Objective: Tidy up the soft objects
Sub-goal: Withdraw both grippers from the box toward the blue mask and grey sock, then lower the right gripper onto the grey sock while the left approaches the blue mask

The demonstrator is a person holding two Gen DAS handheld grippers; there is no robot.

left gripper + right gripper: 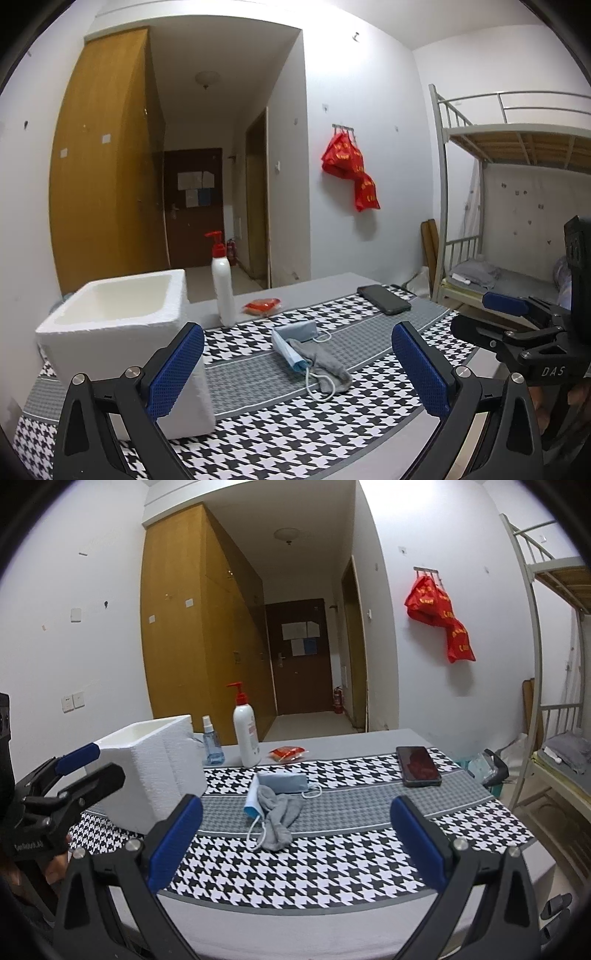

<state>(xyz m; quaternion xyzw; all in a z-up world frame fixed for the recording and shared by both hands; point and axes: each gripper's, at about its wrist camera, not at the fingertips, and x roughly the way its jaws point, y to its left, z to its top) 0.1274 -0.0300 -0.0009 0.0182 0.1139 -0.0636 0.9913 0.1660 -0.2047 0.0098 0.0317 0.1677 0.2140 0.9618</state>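
Nothing is picked up yet: the left gripper [297, 369] and right gripper [295, 843] both hang wide open and empty near the grey sock [279, 818] and masks [282, 782] mid-table, so the next move is probably pinching one (the sock lies nearest) for the foam box [110, 317] at left.

A matt woven houndstooth cloth [332, 864] covers the tabletop. The grey sock [280, 812] looks soft and knitted beside a pleated face mask [254, 799]. The foam box [155, 764] is rough and grainy; the phone [417, 765] is glossy; the pump bottle [245, 734] is smooth plastic.
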